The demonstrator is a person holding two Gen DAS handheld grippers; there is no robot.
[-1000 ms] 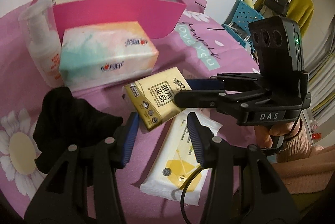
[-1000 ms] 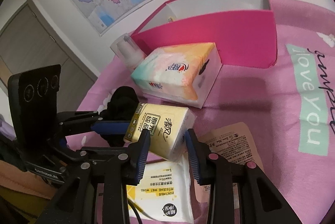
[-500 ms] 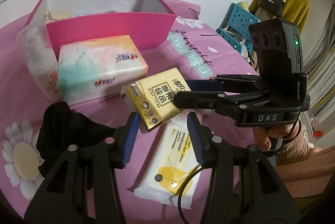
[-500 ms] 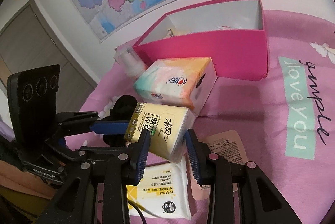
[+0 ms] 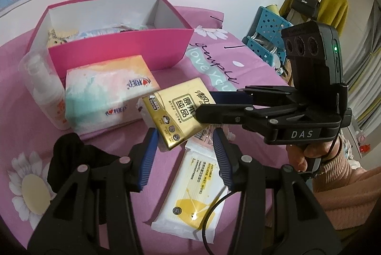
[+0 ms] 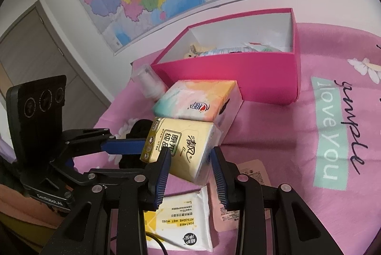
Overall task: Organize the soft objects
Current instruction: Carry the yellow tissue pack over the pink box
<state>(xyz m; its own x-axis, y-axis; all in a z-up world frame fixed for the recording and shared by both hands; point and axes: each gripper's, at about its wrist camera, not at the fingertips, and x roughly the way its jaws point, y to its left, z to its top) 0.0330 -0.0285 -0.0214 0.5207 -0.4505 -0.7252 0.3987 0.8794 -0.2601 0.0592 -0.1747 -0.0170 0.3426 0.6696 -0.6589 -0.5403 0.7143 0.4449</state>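
tissue pack (image 6: pixel 183 152), the gold one, sits clamped between my right gripper (image 6: pixel 190 164) pads, lifted clear of the pink sheet (image 6: pixel 273 135) and tilted, just in front of the big pastel tissue pack (image 6: pixel 197 100). seen from the left wrist, the same gold pack (image 5: pixel 178 112) hangs above the wet wipes pack (image 5: pixel 197 188). my left gripper (image 5: pixel 184 155) holds nothing, jaws partly apart, hovering low near the black cloth (image 5: pixel 71 159).

progress, my judgement: early to middle. pink box (image 6: pixel 226 66) already has a few soft items at its bottom, too small to name. still out on the sheet: pastel pack, wet wipes, black cloth, a flat pinkish packet (image 6: pixel 252 171) under the wipes' edge. the white pump bottle (image 5: pixel 45 93) beside the box is probably not soft, so it may stay out.

gold pack is not yet over the box.
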